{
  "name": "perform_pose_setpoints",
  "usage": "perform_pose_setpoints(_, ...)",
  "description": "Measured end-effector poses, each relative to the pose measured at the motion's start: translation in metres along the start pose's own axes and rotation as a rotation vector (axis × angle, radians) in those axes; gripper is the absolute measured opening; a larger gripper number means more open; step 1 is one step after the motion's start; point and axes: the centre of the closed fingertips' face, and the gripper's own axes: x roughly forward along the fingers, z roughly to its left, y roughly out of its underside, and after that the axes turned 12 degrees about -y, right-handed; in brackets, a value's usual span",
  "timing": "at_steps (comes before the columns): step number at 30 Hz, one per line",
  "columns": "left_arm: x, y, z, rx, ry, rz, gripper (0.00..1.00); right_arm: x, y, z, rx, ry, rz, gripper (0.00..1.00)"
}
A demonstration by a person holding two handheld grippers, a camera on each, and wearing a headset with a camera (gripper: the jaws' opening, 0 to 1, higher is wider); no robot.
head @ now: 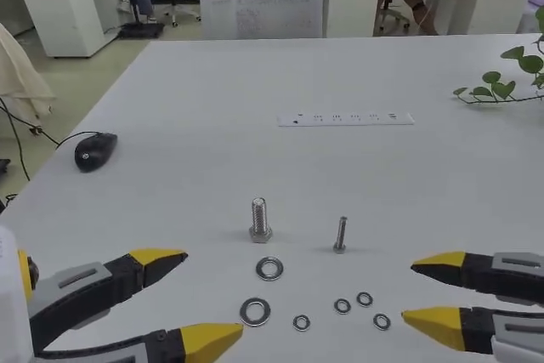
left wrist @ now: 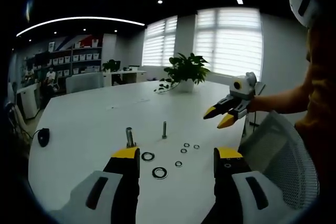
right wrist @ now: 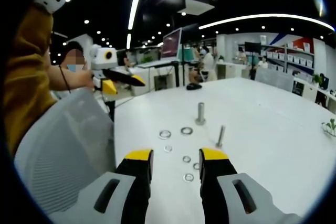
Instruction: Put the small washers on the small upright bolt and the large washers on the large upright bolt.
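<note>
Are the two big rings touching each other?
Apart. The head view shows a plain gap between the far big ring and the near big ring.

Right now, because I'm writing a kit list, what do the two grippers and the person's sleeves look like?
Both the left gripper and right gripper have tapered black jaws with pointed yellow tips and grey inset panels, on pale grey-white bodies. The person's sleeve is mustard-orange.

Silver large bolt (head: 260,220), small bolt (head: 340,235), washers (head: 269,269); white table (head: 255,108); yellow-tipped black-and-grey left hand-held gripper (head: 211,292), right hand-held gripper (head: 409,293).
</note>
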Motion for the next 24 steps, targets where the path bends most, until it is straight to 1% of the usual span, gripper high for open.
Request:
perform_pose_setpoints(11, 0.004, 0.007, 0.005, -0.007, 0.013, 0.006, 0.56, 0.001, 0.002, 0.003, 0.001, -0.009, 0.022, 0.37)
perform_pose_setpoints(13, 0.004, 0.008, 0.005, -0.002, 0.016, 0.008, 0.56, 0.001, 0.004, 0.002, -0.004, -0.004, 0.043, 0.36)
perform_pose_setpoints(14, 0.004, 0.008, 0.005, -0.003, 0.019, 0.007, 0.56, 0.001, 0.005, 0.001, -0.004, -0.001, 0.057, 0.35)
perform_pose_setpoints(15, 0.004, 0.008, 0.006, -0.005, 0.018, 0.006, 0.56, 0.0, 0.007, -0.001, -0.009, 0.009, 0.085, 0.33)
perform_pose_setpoints(16, 0.003, 0.008, 0.006, -0.005, 0.018, 0.003, 0.56, -0.001, 0.013, -0.004, -0.028, 0.018, 0.14, 0.31)
perform_pose_setpoints(17, 0.003, 0.008, 0.007, -0.005, 0.017, 0.003, 0.56, -0.001, 0.016, -0.004, -0.037, 0.014, 0.172, 0.29)
perform_pose_setpoints(18, 0.003, 0.008, 0.007, -0.005, 0.018, 0.002, 0.56, 0.001, 0.02, -0.004, -0.037, -0.001, 0.204, 0.29)
perform_pose_setpoints(19, 0.003, 0.007, 0.007, -0.004, 0.019, 0.001, 0.56, 0.004, 0.021, -0.003, -0.038, -0.015, 0.211, 0.29)
perform_pose_setpoints(20, 0.003, 0.006, 0.006, -0.003, 0.023, -0.004, 0.56, 0.007, 0.019, -0.003, -0.037, -0.023, 0.206, 0.29)
perform_pose_setpoints(21, 0.003, 0.005, 0.005, -0.003, 0.025, -0.006, 0.56, 0.01, 0.02, -0.002, -0.036, -0.038, 0.215, 0.3)
perform_pose_setpoints(23, 0.003, 0.004, 0.005, 0.003, 0.025, -0.005, 0.56, 0.013, 0.024, -0.005, -0.057, -0.047, 0.262, 0.3)
perform_pose_setpoints(24, 0.002, 0.003, 0.004, 0.005, 0.025, -0.009, 0.56, 0.014, 0.024, -0.006, -0.064, -0.052, 0.271, 0.3)
